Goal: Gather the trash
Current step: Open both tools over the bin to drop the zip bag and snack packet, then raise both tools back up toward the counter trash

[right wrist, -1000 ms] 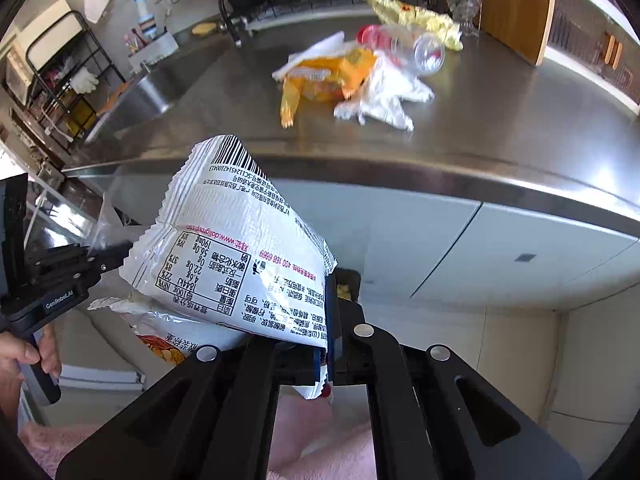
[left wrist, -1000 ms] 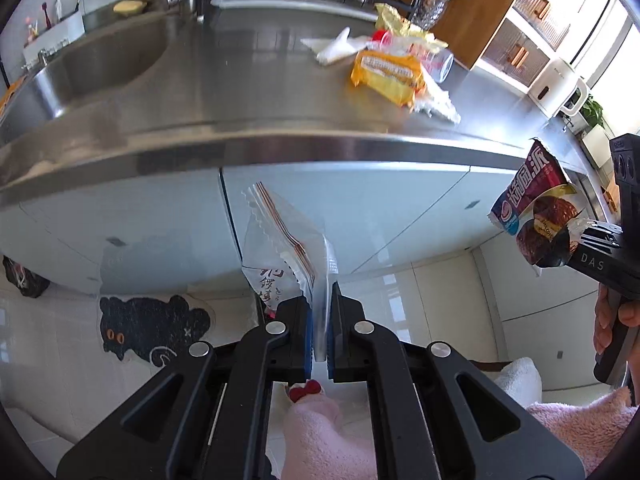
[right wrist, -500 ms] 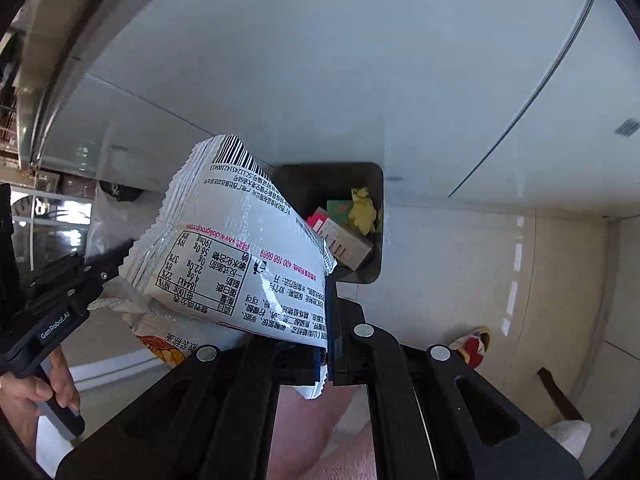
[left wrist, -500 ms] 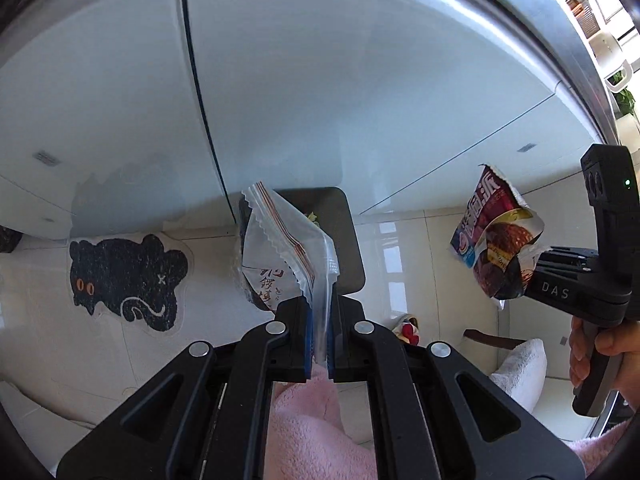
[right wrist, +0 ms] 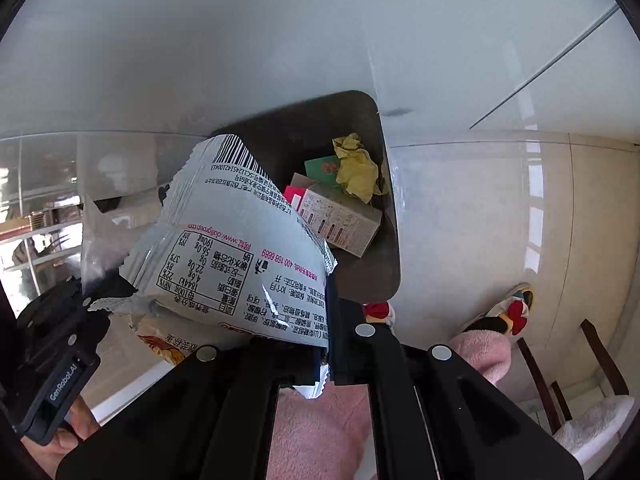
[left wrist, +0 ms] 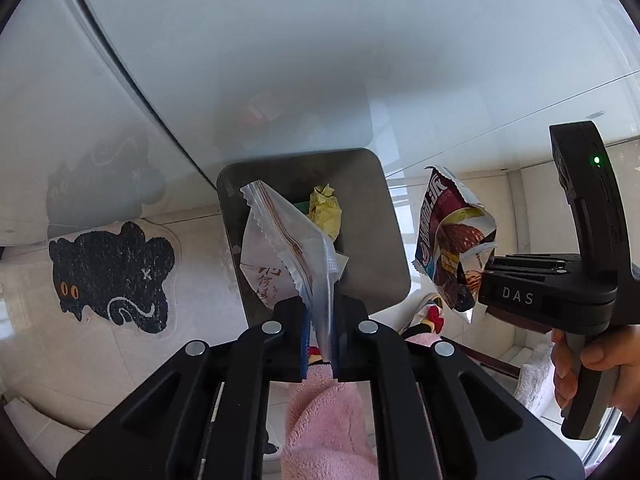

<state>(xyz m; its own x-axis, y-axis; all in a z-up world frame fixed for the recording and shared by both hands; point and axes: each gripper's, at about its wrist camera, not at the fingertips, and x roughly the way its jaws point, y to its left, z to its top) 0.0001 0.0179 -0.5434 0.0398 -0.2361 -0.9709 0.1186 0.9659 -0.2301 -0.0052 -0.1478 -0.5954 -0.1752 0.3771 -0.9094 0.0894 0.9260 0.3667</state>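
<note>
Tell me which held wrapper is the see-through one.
The clear wrapper in the left gripper; its fingers are opening. The right gripper pinches an opaque printed snack bag, barcode showing.

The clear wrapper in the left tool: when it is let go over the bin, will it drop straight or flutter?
The clear wrapper looks empty, thin and creased, so it probably flutters. Held above the bin, it should still land inside. Its slick film may cling to the left tool, whose jaws are opening.

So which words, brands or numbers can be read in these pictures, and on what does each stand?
"DAS": on the right gripper.
"GenRobot.AI": on the left gripper.
"www.daligroup.com": on the snack bag.
"400 168 6669": same bag.
"190g": in its nutrition table; the other rows are too small.
Chinese print on the clear wrapper and the carton in the bin: not readable.
</note>
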